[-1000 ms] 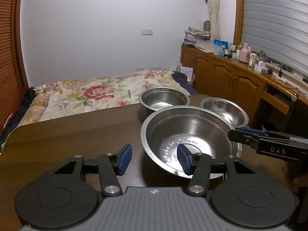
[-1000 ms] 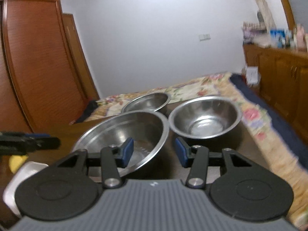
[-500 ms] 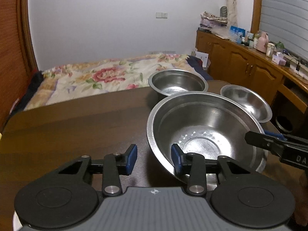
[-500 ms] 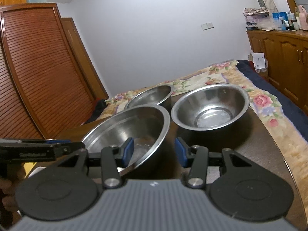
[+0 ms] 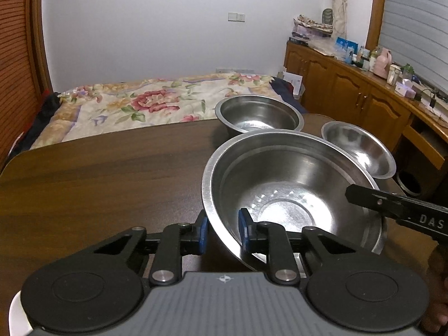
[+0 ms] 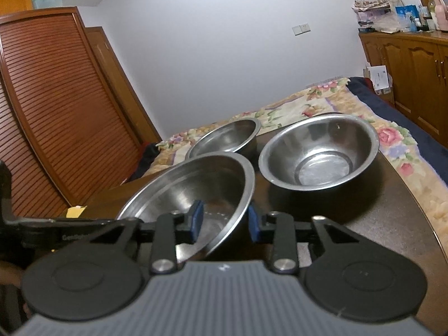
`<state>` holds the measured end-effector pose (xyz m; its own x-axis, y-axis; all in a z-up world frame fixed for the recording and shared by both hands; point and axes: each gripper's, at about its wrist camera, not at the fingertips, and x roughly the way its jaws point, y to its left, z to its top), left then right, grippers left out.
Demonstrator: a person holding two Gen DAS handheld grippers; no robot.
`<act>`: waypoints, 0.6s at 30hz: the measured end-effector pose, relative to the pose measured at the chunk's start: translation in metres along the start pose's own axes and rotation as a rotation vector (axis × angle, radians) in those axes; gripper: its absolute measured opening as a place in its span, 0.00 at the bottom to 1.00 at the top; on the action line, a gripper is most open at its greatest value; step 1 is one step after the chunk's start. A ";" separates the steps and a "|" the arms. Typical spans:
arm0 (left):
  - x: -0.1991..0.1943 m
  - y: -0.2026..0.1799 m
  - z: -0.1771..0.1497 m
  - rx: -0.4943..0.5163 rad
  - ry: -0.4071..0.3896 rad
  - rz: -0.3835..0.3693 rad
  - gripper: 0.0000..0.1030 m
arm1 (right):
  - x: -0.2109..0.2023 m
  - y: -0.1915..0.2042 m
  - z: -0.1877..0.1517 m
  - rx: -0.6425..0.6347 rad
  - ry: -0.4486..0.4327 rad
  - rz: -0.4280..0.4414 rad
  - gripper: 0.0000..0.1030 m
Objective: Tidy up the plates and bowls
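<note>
A large steel bowl (image 5: 294,173) sits on the dark wooden table (image 5: 98,184). My left gripper (image 5: 222,232) straddles its near left rim, one blue pad outside and one inside. Its jaws are closing and the pads look pressed on the wall. My right gripper (image 6: 224,219) straddles the opposite rim of the same large steel bowl (image 6: 196,184). Its jaws are closing too, with the wall between them and a gap still at the inner pad. A deeper steel bowl (image 5: 260,112) stands behind, and a flared steel bowl (image 5: 358,145) stands to the right.
A bed with a floral cover (image 5: 145,103) lies past the table's far edge. Wooden cabinets (image 5: 350,92) with clutter on top run along the right wall, a slatted wardrobe (image 6: 56,112) along the left. A small yellow item (image 6: 75,211) lies at the table's left.
Both pairs of jaws have narrowed around the large bowl's rim. The left gripper came forward and down onto that rim, then held still. The right gripper shifted only slightly.
</note>
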<state>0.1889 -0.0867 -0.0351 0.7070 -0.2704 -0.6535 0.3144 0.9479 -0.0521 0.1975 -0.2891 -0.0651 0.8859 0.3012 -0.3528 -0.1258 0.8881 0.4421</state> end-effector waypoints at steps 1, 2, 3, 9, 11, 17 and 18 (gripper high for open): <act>-0.002 0.001 -0.001 0.000 -0.003 -0.003 0.24 | 0.002 -0.001 0.000 0.006 0.008 0.005 0.22; -0.003 0.001 -0.001 0.001 -0.003 -0.004 0.24 | 0.003 -0.002 -0.001 0.013 0.014 0.015 0.22; -0.004 0.001 -0.001 0.003 -0.001 -0.005 0.24 | 0.003 -0.003 -0.001 0.020 0.021 0.024 0.22; -0.022 0.003 -0.004 0.000 -0.023 -0.018 0.24 | 0.003 0.003 -0.002 0.017 0.052 0.028 0.22; -0.030 0.004 -0.006 -0.008 -0.032 -0.033 0.24 | -0.001 0.006 -0.003 0.013 0.052 0.036 0.21; -0.056 -0.001 -0.013 -0.009 -0.060 -0.048 0.24 | -0.023 0.016 -0.002 -0.008 0.040 0.047 0.21; -0.061 -0.001 -0.015 -0.009 -0.069 -0.054 0.24 | -0.026 0.018 -0.002 -0.017 0.038 0.048 0.21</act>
<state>0.1364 -0.0690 -0.0064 0.7310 -0.3319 -0.5963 0.3476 0.9330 -0.0931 0.1708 -0.2802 -0.0495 0.8608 0.3568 -0.3629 -0.1759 0.8777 0.4458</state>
